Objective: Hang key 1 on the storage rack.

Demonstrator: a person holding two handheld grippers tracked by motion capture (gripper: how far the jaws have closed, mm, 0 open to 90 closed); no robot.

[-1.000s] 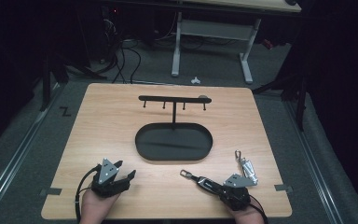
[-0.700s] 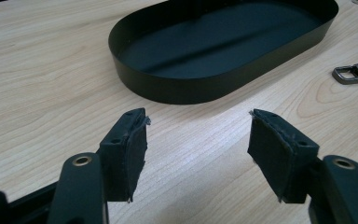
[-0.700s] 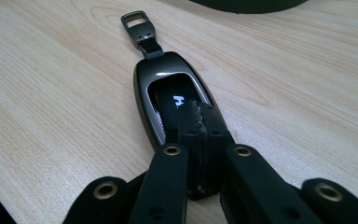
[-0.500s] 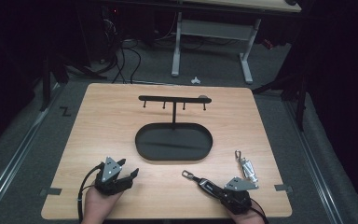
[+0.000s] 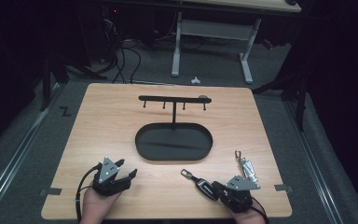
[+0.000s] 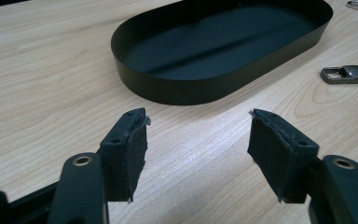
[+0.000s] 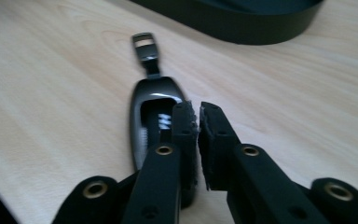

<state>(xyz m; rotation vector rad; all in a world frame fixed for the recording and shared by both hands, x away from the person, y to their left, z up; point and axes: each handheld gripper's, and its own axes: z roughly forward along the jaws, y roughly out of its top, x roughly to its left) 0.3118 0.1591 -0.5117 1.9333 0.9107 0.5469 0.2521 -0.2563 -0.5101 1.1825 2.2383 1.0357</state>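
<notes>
A black key fob (image 5: 204, 185) with a metal clasp lies flat on the wooden table (image 5: 102, 121) near its front edge. My right gripper (image 5: 217, 187) rests low over the fob's rear end. In the right gripper view the fob (image 7: 154, 105) lies under and left of the right gripper (image 7: 199, 114). Its jaws have just been opening and stand a narrow slit apart, with nothing between them. My left gripper (image 5: 127, 169) is at the front left, open and holding nothing. In the left gripper view the left gripper (image 6: 198, 135) faces the black oval tray (image 6: 177, 88).
The oval tray (image 5: 142, 140) sits mid-table with a black T-shaped hook rack (image 5: 173, 99) rising from it. A silver carabiner keychain (image 5: 244, 164) lies to the right of the tray, just beyond the right gripper. Desk legs and cables stand on the floor behind the table.
The right gripper has shifted slightly by the fob. The left gripper has stayed where it was.
</notes>
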